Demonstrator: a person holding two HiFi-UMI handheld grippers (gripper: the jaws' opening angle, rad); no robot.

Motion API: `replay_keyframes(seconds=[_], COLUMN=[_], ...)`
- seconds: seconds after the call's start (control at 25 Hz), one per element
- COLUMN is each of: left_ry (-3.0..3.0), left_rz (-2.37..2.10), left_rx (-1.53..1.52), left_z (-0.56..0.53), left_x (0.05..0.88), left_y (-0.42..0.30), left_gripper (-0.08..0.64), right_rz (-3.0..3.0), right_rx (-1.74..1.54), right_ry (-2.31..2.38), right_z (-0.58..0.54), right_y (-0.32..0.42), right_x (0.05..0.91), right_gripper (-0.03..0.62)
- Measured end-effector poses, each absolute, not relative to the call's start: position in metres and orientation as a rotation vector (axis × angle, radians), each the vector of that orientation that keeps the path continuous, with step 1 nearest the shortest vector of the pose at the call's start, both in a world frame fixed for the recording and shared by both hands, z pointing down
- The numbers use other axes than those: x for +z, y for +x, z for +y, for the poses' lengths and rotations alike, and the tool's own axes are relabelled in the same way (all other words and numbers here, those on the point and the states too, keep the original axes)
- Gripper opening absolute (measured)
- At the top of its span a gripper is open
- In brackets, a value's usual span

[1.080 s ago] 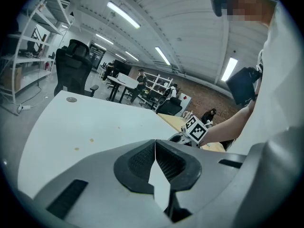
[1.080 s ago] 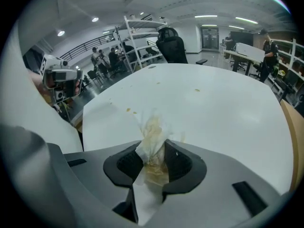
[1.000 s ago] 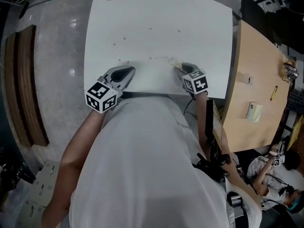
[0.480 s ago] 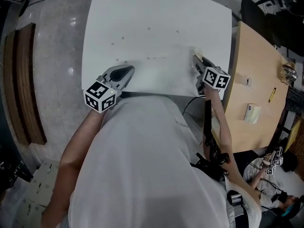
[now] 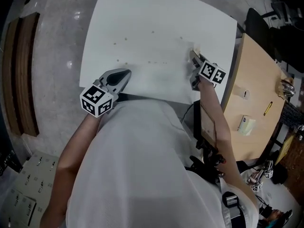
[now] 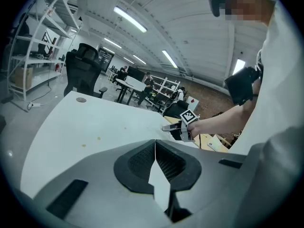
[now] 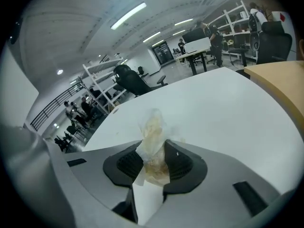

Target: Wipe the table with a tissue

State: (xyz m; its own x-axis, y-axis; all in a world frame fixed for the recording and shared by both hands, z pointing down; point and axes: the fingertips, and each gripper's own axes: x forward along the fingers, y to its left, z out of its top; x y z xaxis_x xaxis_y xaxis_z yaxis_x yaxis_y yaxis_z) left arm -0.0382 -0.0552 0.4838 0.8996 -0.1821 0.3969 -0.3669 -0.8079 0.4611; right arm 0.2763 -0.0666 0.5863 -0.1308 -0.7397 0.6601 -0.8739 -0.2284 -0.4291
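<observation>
Specked white table [image 5: 156, 13], grey floor [image 5: 54, 56] left, wooden desk [image 5: 251, 110] rt.

You stand on a grey speckled floor [image 5: 57, 42], with a light wooden desk [image 5: 256, 75] at your right and a dark brown wooden board [image 5: 21, 75] lying on the floor at your left. Around you, note long ceiling strip lights [image 6: 129, 19], white open shelving [image 6: 35, 56], a black office chair [image 6: 83, 72] and further desks [image 6: 129, 83] well back in the hall.
</observation>
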Motion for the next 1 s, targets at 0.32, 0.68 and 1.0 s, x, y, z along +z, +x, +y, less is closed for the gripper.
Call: replay_keyframes(seconds=[0.32, 0.68, 1.0], left_ry=[2.477, 2.436, 2.427], left_rz=[-0.485, -0.562, -0.581], left_rx=[0.443, 0.409, 0.396], left_z=[-0.054, -0.058, -0.061], left_x=[0.489, 0.493, 0.494], left_y=[-0.056, -0.071, -0.075], left_gripper=[0.008, 0.008, 0.008], right_rz=[-1.792, -1.715, -1.694], right_rx=[1.103, 0.975, 0.985], right_ry=[1.799, 1.676, 1.702], right_z=[-0.130, -0.137, -0.139], right_y=[0.275, 0.266, 0.266], right_x=[0.596, 0.614, 0.617], right_gripper=[0.123, 0.123, 0.123])
